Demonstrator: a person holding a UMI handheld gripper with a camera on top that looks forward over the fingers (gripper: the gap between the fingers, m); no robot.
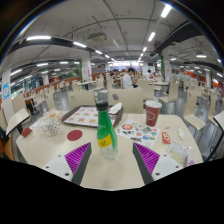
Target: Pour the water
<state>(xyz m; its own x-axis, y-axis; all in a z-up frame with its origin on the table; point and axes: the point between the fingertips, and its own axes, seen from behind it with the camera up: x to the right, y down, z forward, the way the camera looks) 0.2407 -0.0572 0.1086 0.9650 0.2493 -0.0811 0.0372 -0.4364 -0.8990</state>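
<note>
the gripper (105, 158) sits nearest, its two fingers reaching forward, each with a magenta pad (76, 156) on its inner face. the fingers stand wide apart, and a green bottle (104, 131) stands between them with a clear gap at either side, resting upright on the table (120, 170) on its own. the bottle has a yellow label near its base and a pale cap at the top.

the table is a broad, pale surface spreading ahead of and around the fingers. on it, beyond the bottle and to its left, lies a flat white tray (84, 116) with small dark shapes on it. nearer and left of the bottle sits a round red disc (74, 134). ahead and right of the bottle lies a patterned sheet (139, 131) with small coloured marks. past that sheet stands a dark red cup (152, 112), upright, well apart from the bottle. by the right finger lies a small crumpled clear wrapper (178, 152).

beyond the table the room opens into a large hall with rows of long ceiling lights (40, 39), more tables and chairs, and a person (126, 79) standing far off, too small to tell more.
</note>
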